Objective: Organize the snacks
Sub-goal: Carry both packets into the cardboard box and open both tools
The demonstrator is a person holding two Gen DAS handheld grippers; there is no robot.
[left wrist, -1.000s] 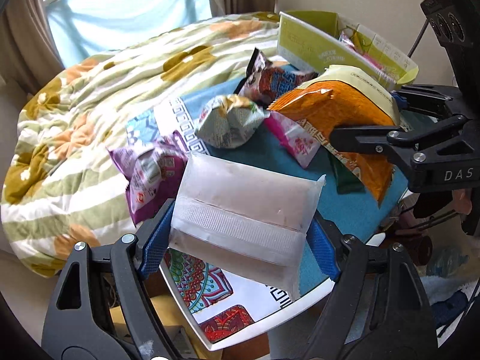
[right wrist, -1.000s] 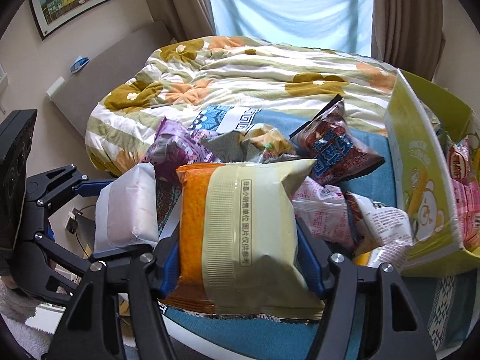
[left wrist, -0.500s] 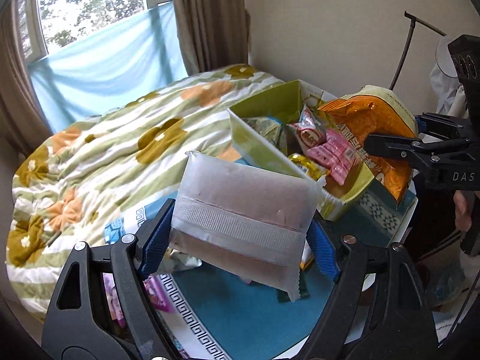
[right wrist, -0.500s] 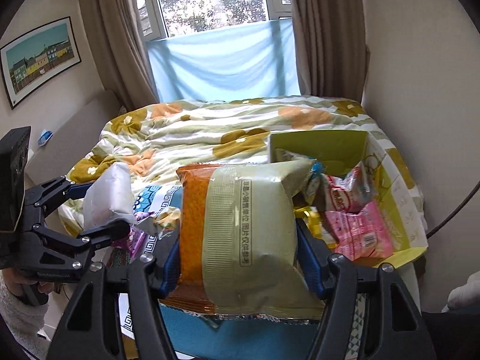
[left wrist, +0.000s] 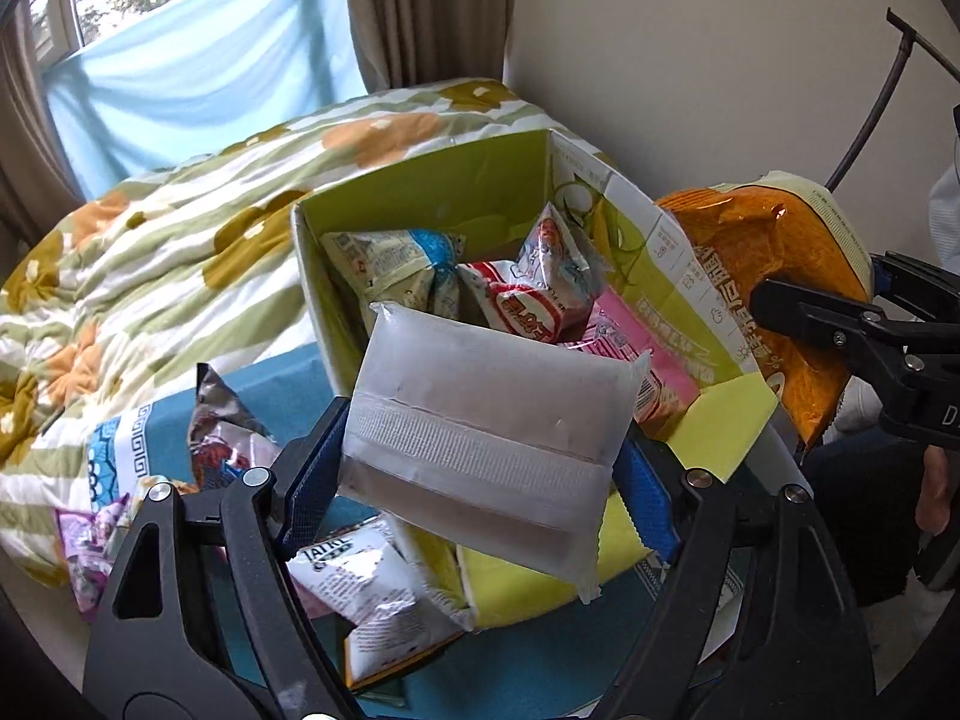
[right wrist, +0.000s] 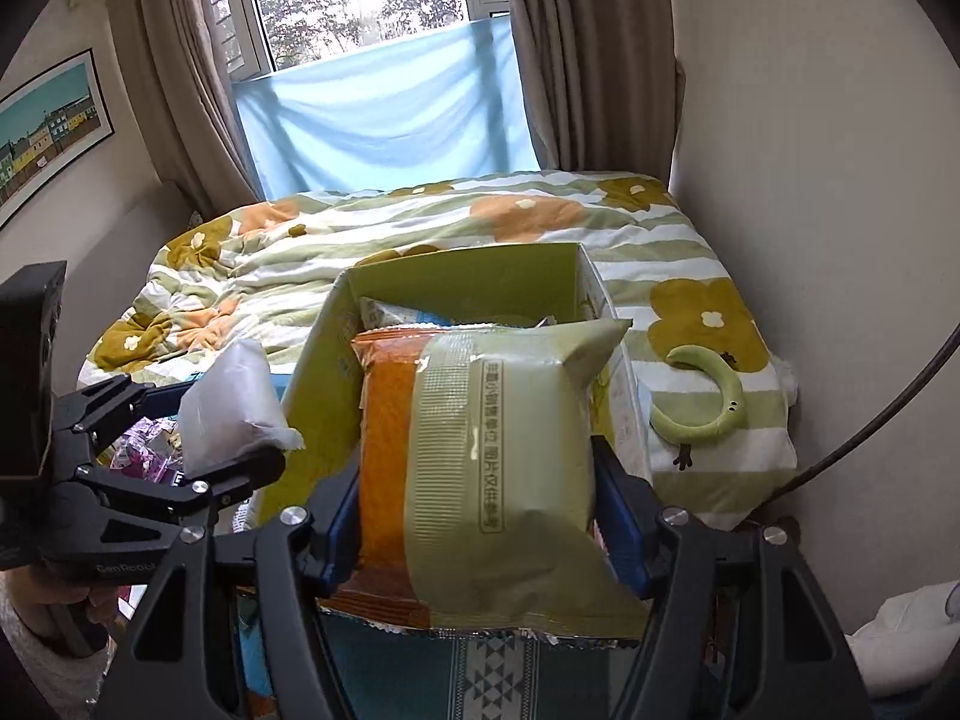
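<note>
My left gripper [left wrist: 480,474] is shut on a white frosted snack pack [left wrist: 492,438] and holds it in the air just before the near corner of a yellow-green cardboard box [left wrist: 420,192]. The box holds several snack bags [left wrist: 528,300]. My right gripper [right wrist: 474,516] is shut on an orange and pale-green chip bag [right wrist: 480,456], held in front of the same box [right wrist: 456,270]. That bag also shows at the right in the left wrist view [left wrist: 762,276]. The white pack shows at the left in the right wrist view [right wrist: 231,402].
Loose snack bags [left wrist: 372,594] lie on the teal patterned tray [left wrist: 540,660] below my left gripper, with more at the left [left wrist: 222,438]. A flowered quilt [left wrist: 150,258] covers the bed behind. A green curved toy [right wrist: 708,402] lies on the quilt. A wall stands at the right.
Both grippers have risen and swung right from over the loose snacks to the box, each still holding its pack. The box now fills the middle of both views.
</note>
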